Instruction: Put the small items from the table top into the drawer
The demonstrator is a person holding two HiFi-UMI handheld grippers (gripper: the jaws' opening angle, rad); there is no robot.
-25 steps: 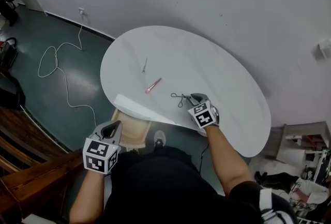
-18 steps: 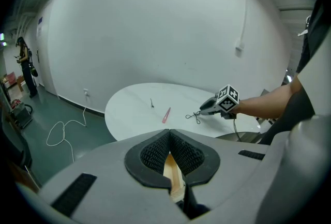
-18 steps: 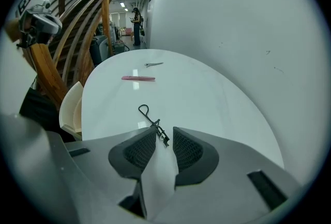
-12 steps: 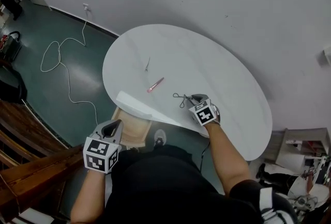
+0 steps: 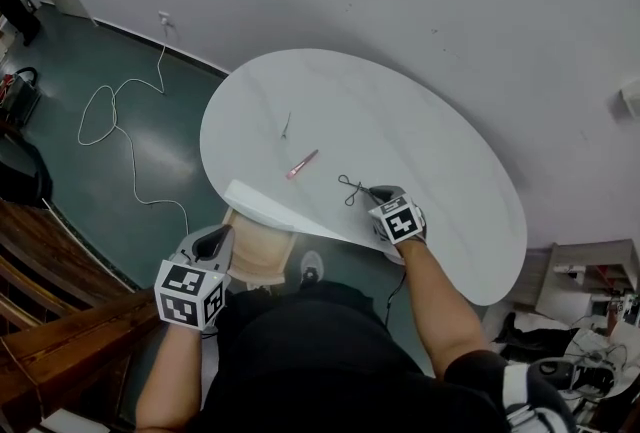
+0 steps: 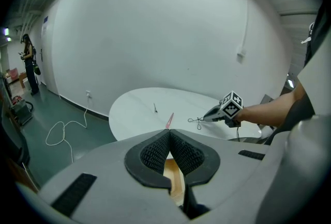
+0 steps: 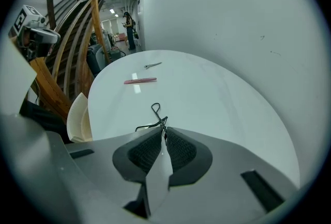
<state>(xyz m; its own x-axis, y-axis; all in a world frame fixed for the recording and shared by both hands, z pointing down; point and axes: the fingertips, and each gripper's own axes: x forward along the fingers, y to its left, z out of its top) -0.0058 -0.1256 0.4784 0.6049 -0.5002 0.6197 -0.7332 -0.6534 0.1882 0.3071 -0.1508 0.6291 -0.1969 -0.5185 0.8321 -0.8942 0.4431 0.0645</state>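
Note:
A white oval table (image 5: 430, 136) carries three small items. A thin metal piece (image 5: 285, 126) lies at the far left, with a pink stick (image 5: 300, 164) nearer the edge. My right gripper (image 5: 374, 192) rests on the table, shut on a black wire tool (image 5: 349, 187) whose loops stick out past the jaws (image 7: 154, 113). Under the table's near edge a wooden drawer (image 5: 255, 253) stands pulled out, its white front (image 5: 262, 204) on top. My left gripper (image 5: 214, 241) hovers at the drawer's left side, shut with nothing in it.
A white cable (image 5: 115, 121) loops over the dark green floor left of the table. Wooden beams (image 5: 50, 291) run along the lower left. Clutter sits on the floor at the lower right (image 5: 580, 371). A white wall stands behind the table.
Almost nothing has moved. My right gripper stays shut on the black wire tool, and my left gripper has drifted slightly left beside the drawer.

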